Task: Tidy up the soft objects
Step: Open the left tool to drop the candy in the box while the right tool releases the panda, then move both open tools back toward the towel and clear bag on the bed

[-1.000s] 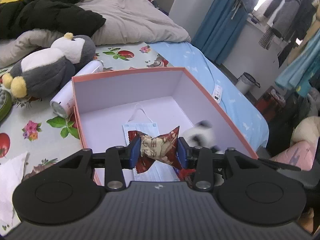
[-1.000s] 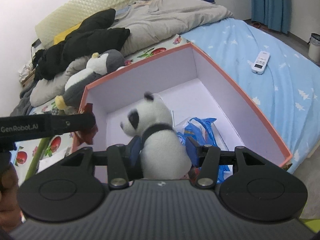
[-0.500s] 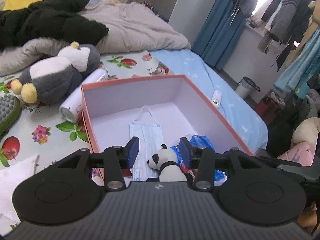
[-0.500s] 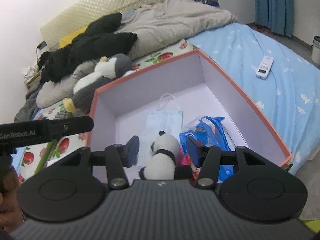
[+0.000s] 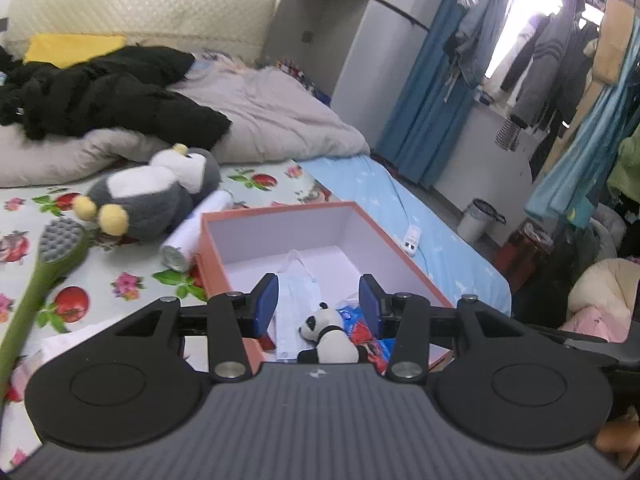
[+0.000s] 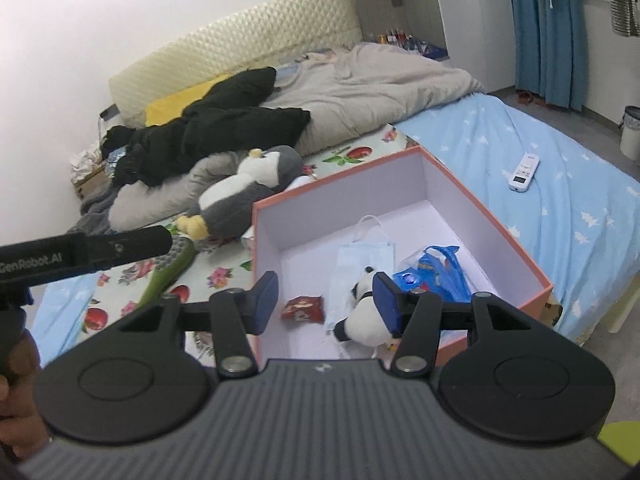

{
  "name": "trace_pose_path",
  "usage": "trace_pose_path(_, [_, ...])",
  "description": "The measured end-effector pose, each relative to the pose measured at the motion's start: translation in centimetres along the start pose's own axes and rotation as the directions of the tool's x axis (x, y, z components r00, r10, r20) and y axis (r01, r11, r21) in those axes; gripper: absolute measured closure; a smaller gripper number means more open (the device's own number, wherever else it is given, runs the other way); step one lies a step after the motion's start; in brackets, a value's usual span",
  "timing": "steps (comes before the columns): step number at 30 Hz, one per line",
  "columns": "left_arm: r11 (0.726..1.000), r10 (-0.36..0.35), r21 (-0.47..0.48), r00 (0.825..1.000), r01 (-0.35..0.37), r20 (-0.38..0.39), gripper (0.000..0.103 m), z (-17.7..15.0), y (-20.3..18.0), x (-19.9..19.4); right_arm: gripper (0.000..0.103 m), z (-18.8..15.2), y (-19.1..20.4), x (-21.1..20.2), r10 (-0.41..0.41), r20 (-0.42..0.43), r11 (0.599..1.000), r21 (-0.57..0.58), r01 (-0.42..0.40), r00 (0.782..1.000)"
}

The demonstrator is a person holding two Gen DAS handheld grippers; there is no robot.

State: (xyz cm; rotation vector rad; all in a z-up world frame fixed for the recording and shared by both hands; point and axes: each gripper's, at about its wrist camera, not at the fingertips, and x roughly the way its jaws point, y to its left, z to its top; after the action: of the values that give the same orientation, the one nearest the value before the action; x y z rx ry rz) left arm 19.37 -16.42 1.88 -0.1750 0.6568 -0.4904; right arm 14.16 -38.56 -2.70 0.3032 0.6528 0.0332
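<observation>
A: Left wrist view first. Hanging coats [image 5: 548, 60] by the bright window, teal curtain [image 5: 424, 92], small bin [image 5: 478, 220] on the floor. Not seen that way from the right wrist.

B: Right wrist view, then. Shows the red snack packet [image 6: 303, 309] flat on the box floor near the left wall. Hidden in the left wrist view. Also shows the left gripper's black body [image 6: 80, 256] reaching in from the left edge, and part of a hand [image 6: 16, 392] in the bottom corner.

A: Shared by both?

B: Orange box [image 6: 500, 240] with pale inner walls, open on the bed. Grey-and-white penguin plush [image 6: 244, 192] beyond it, beside the box. White remote [image 6: 524, 171] on the blue sheet, well apart. Green brush [image 5: 44, 264] on the flowered sheet.

A: Panda plush [image 6: 362, 316]?

B: Small, white body, black ears, eye patches and limbs. Lying inside the box near the front wall, on the edge of a pale blue face mask [image 6: 360, 264], touching the blue plastic bag [image 6: 436, 276] to its right.

A: Left gripper [image 5: 318, 302]?

B: Jaws parted about halfway, nothing pinched; panda seen between the blue pads but lower, in the box.

A: Right gripper [image 6: 326, 300]?

B: Same: about half apart, holding nothing, above the box's front wall.
</observation>
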Motion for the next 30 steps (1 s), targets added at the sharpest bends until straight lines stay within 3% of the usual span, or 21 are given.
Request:
trace_pose_path(12, [0.998, 0.056, -0.033, 0.997, -0.055, 0.058, 0.053, -4.2, 1.4, -9.7, 0.047, -3.2, 4.1, -4.4, 0.069, 0.008, 0.994, -0.081, -0.068, 0.998])
trace_pose_path(21, [0.991, 0.119, -0.070, 0.991, -0.115, 0.065, 0.053, -7.3, 2.7, -12.7, 0.047, -5.1, 5.5, -5.3, 0.089, -0.024, 0.989, -0.118, -0.091, 0.996])
trace_pose_path(30, [0.972, 0.211, -0.125, 0.972, -0.198, 0.103, 0.053, -8.4, 5.3, -16.3, 0.047, -6.6, 9.3, -5.0, 0.168, -0.073, 0.966, -0.187, -0.179, 0.983])
